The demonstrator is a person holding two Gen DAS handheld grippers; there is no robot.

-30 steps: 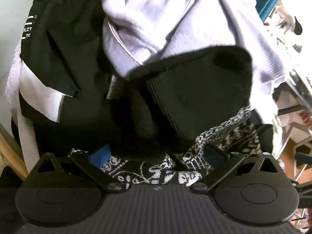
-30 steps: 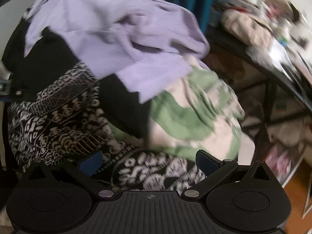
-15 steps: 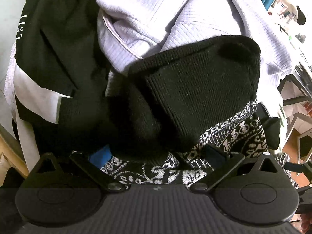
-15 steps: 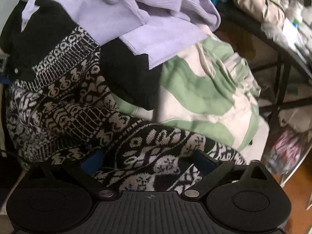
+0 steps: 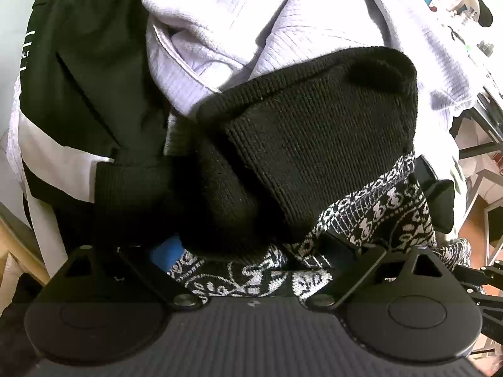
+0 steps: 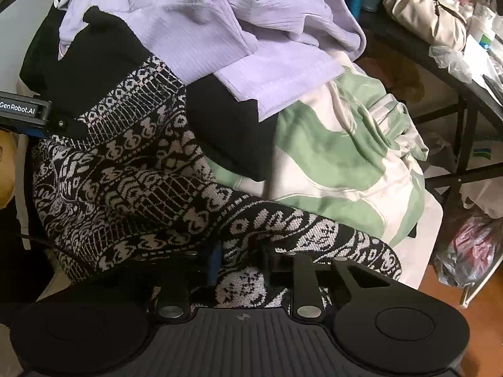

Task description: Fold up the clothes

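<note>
A heap of clothes fills both views. A black-and-white patterned sweater (image 5: 377,213) (image 6: 125,182) lies at the front, its plain black knit part (image 5: 314,144) folded over it. My left gripper (image 5: 250,246) stands wide, its jaws closing slowly, with the sweater's hem and the black knit between the fingers but not pinched. My right gripper (image 6: 242,260) is closing, and its fingers squeeze a fold of the patterned sweater. A lilac garment (image 5: 283,15) (image 6: 220,31) lies on top of the heap.
A black jacket with a white panel (image 5: 78,78) lies at the left of the heap, a green-and-cream garment (image 6: 339,163) at the right. A dark table (image 6: 465,94) with a beige bag (image 6: 424,15) stands to the right. A plastic bag (image 6: 471,251) sits on the floor.
My right gripper's fingers have come together from wide apart onto a fold of the patterned sweater, and it has moved closer to the heap. The left gripper's view has barely shifted.
</note>
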